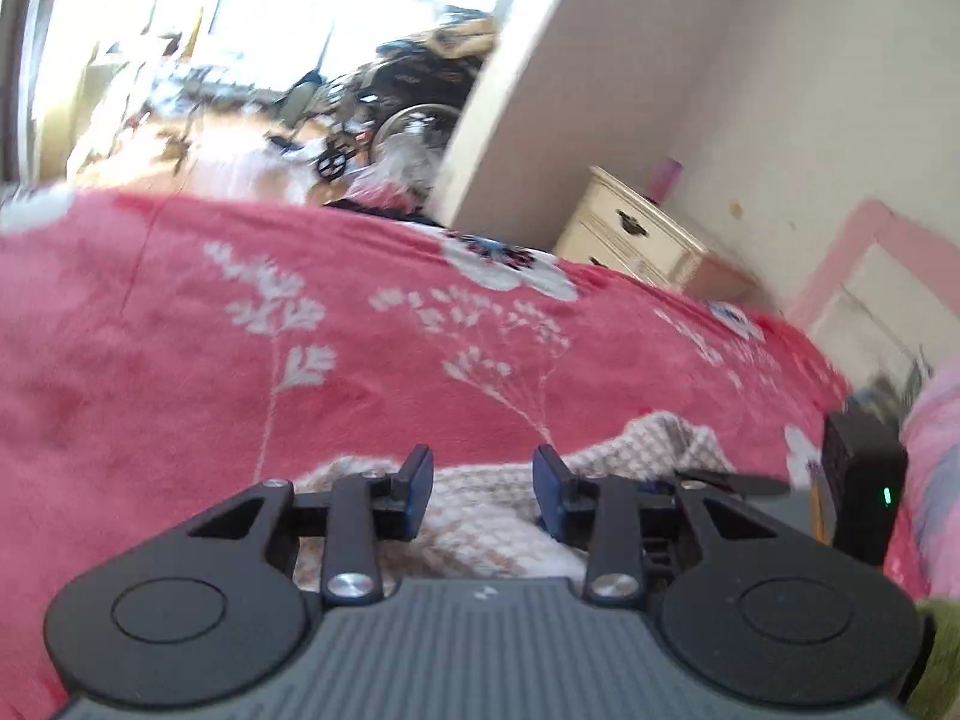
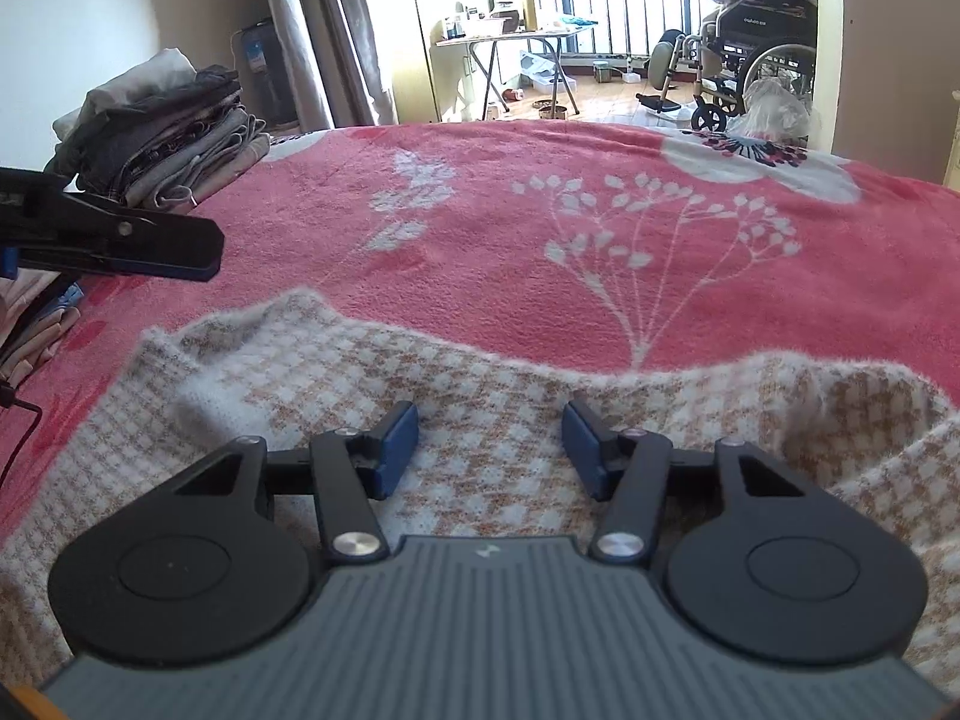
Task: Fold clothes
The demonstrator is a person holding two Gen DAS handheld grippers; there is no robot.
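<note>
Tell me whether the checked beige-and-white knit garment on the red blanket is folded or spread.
Neither neatly: the checked beige-and-white knit garment lies rumpled on the red floral blanket, its right part humped up. Both grippers hover open above it.

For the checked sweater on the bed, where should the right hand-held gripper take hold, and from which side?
Probably the raised fold at the sweater's far right edge, coming from above and the near side. It stands up off the blanket, so the open right hand-held gripper could pinch it; elsewhere the knit lies flat.
</note>
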